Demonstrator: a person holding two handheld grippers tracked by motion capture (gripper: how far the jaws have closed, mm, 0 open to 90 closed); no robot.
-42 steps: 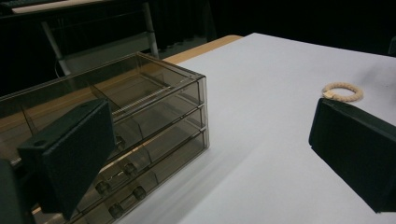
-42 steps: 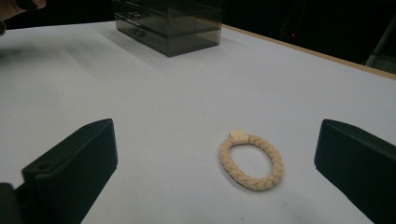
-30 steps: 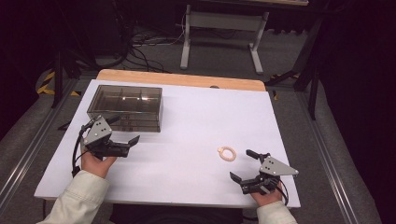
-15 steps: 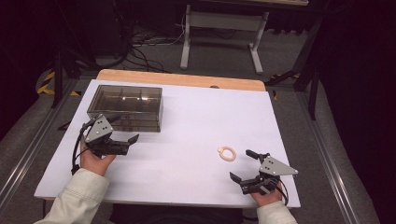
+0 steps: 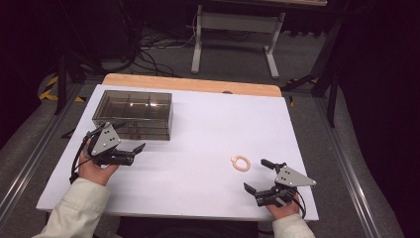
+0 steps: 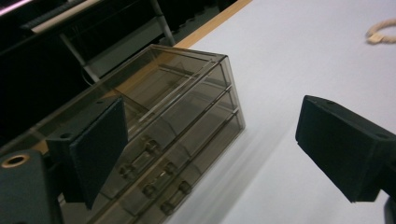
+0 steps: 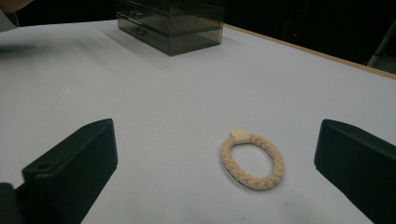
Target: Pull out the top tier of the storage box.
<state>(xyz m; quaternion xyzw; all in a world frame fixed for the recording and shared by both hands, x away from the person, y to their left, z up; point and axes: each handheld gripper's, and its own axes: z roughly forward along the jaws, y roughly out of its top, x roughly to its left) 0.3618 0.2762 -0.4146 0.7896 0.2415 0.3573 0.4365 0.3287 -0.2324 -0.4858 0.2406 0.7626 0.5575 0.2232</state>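
On the white table (image 5: 198,148), the right gripper (image 5: 261,176), jaws apart and empty, should straddle the braided ring (image 5: 240,163) squarely before closing.

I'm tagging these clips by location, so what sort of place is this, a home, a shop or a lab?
Most likely a lab or recording workspace: a white table on a dark floor, loose cables and a metal stand behind it, and a person holding a camera-bearing left gripper and right gripper.

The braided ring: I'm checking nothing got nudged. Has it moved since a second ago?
No. The braided ring lies at the same spot relative to the drawer box.
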